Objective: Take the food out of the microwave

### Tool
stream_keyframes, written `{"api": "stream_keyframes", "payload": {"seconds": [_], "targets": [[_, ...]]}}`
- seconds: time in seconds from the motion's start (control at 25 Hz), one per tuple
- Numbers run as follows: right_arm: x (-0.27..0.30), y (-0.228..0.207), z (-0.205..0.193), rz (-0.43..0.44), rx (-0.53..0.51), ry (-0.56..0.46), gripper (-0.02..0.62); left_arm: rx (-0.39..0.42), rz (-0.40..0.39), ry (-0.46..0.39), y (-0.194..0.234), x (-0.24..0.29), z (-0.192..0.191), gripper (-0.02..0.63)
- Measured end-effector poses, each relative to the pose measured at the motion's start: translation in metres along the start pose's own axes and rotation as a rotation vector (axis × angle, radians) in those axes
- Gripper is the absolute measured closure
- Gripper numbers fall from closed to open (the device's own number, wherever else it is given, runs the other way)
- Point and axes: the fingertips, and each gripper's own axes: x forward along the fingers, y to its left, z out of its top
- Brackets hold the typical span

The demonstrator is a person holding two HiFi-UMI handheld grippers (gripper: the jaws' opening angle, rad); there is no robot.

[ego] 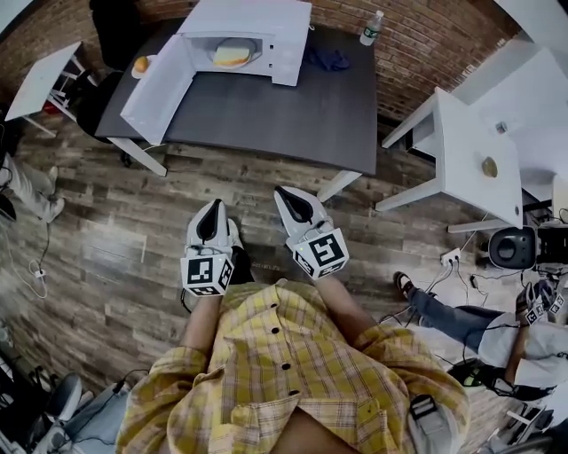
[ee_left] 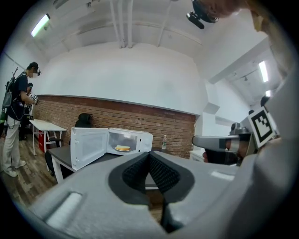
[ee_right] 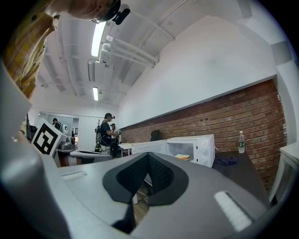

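Observation:
A white microwave stands at the far side of a dark table, its door swung wide open to the left. Inside lies the food, a yellowish sandwich on a plate, also seen in the left gripper view as food and in the right gripper view as food. My left gripper and right gripper hang side by side over the wooden floor, short of the table's near edge. Both are shut and hold nothing. Their jaws meet at the left gripper and the right gripper.
A bun on a small plate sits behind the open door. A blue cloth and a water bottle are right of the microwave. White tables stand at right and left. People stand at the left and sit at the right.

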Motion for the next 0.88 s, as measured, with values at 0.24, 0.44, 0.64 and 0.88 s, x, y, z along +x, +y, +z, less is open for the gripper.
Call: {"api": "stream_keyframes", "payload": {"seconds": [0.24, 0.44, 0.64, 0.88], "targets": [[0.055, -0.030, 0.006, -0.019, -0.003, -0.012, 0.592, 0.011, -0.022, -0.007, 0.031, 0.055, 0.013, 0.606], [0.101, -0.054, 0.016, -0.054, 0.017, -0.014, 0.592, 0.026, -0.048, -0.001, 0.060, 0.098, 0.031, 0.606], [0.147, -0.062, 0.026, -0.079, 0.023, -0.019, 0.592, 0.038, -0.083, 0.006, 0.091, 0.132, 0.048, 0.606], [0.187, -0.074, 0.033, -0.131, 0.030, -0.023, 0.592, 0.044, -0.143, 0.018, 0.120, 0.165, 0.057, 0.606]]}}
